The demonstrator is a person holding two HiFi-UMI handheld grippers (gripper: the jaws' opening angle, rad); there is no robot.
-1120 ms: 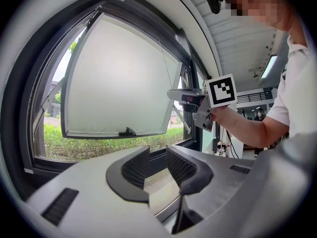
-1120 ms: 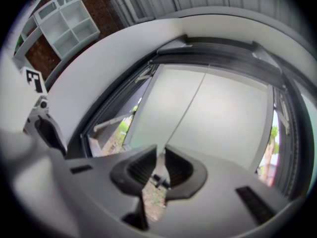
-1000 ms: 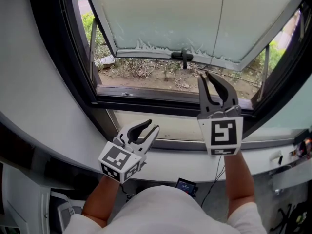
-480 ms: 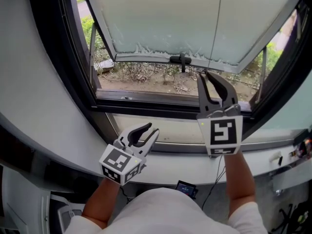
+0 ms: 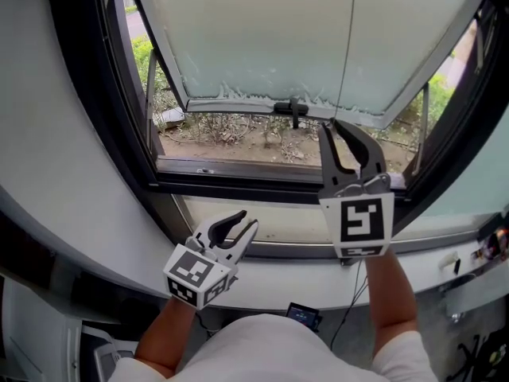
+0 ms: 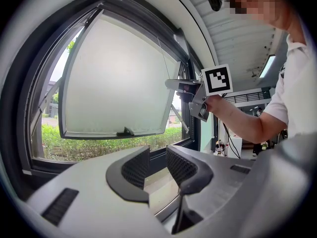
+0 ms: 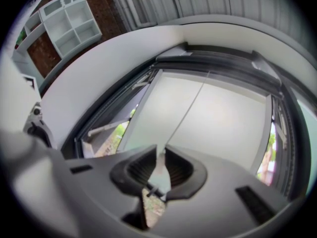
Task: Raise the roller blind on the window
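The right claw (image 5: 334, 126) pinches the thin blind cord (image 5: 351, 38); the left claw (image 5: 247, 219) hangs half-open, empty. Best drawn straight down, steadily, grip firm.

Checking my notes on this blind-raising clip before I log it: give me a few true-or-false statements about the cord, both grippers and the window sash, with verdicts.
1. The thin grey pull cord runs down between the right gripper's closed jaw tips. True.
2. The left gripper holds that cord too. False: its jaws stand apart and empty.
3. The black-framed window sash is shut tight. False: it tilts outward, open at the bottom.
4. A black handle sits on the sash's lower edge. True.
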